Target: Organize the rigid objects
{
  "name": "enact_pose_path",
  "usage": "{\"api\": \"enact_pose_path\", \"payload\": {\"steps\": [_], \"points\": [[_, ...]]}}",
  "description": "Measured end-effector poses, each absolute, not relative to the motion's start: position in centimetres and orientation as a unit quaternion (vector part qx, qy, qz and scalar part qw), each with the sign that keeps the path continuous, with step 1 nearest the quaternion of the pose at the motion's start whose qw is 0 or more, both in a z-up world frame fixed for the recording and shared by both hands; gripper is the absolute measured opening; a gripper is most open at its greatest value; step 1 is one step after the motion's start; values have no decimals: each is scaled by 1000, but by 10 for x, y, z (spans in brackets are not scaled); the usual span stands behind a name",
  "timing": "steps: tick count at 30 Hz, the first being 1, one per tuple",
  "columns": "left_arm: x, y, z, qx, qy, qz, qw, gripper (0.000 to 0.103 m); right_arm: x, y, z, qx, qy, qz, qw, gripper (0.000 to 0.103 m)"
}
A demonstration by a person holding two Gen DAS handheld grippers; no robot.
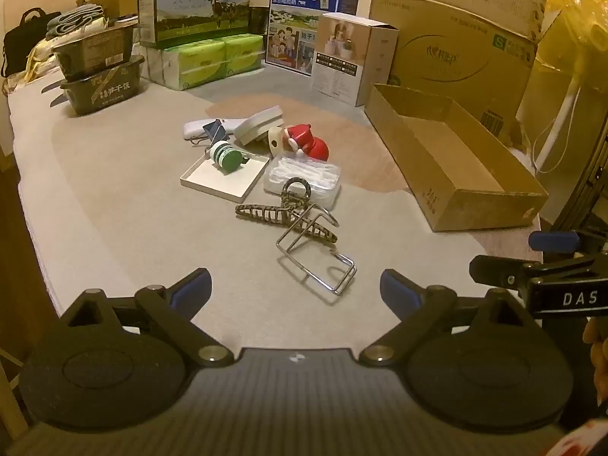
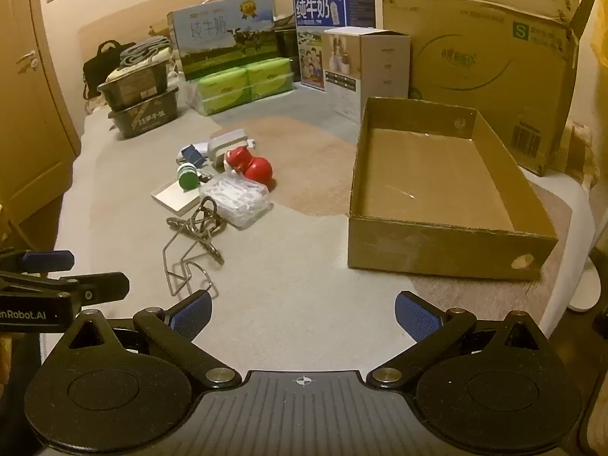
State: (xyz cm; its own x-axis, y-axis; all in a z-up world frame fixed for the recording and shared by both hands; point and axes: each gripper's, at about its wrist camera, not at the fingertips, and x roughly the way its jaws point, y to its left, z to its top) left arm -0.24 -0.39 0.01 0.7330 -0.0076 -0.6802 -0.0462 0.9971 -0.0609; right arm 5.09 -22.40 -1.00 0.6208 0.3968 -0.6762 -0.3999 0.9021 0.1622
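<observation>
So we're holding two grippers low over the grey, slightly fuzzy bed cover; the left gripper (image 1: pixel 294 285) is sitting with its ribbed blue pads spread wide and nothing between them, and the right gripper (image 2: pixel 303 313) is gaping just as wide, also empty; each one is peeking into the edge of the other's view.

Nearest to us is a bent wire rack (image 1: pixel 317 252), thin shiny metal, lying on its side; a mottled brown claw hair clip (image 1: pixel 283 212) is tangling over it. Just behind we're seeing one clear plastic box of white floss picks (image 1: pixel 304 178) and one flat white box lid (image 1: pixel 218 178) with a green-capped little bottle (image 1: pixel 226 155) lying on it. Past those, one glossy red figurine (image 1: pixel 307 140), one blue binder clip (image 1: pixel 214 133), a pale blocky thing and a white slim case, all bunched together.

Off to the right, well apart from the pile, one shallow open cardboard tray (image 2: pixel 437 243) is sitting empty, rough brown, with a hole in its near wall.

Along the back: two milk cartons, one green pack of tissues (image 1: pixel 212 59), two stacked dark tubs (image 1: pixel 100 72), one big cardboard carton (image 2: pixel 490 60).
</observation>
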Motion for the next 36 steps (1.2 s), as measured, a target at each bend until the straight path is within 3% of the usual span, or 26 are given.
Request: {"api": "enact_pose_path", "payload": {"steps": [36], "points": [[1, 1, -3, -54, 381, -3, 923, 92, 51, -226, -9, -3, 375, 218, 901, 102]]}}
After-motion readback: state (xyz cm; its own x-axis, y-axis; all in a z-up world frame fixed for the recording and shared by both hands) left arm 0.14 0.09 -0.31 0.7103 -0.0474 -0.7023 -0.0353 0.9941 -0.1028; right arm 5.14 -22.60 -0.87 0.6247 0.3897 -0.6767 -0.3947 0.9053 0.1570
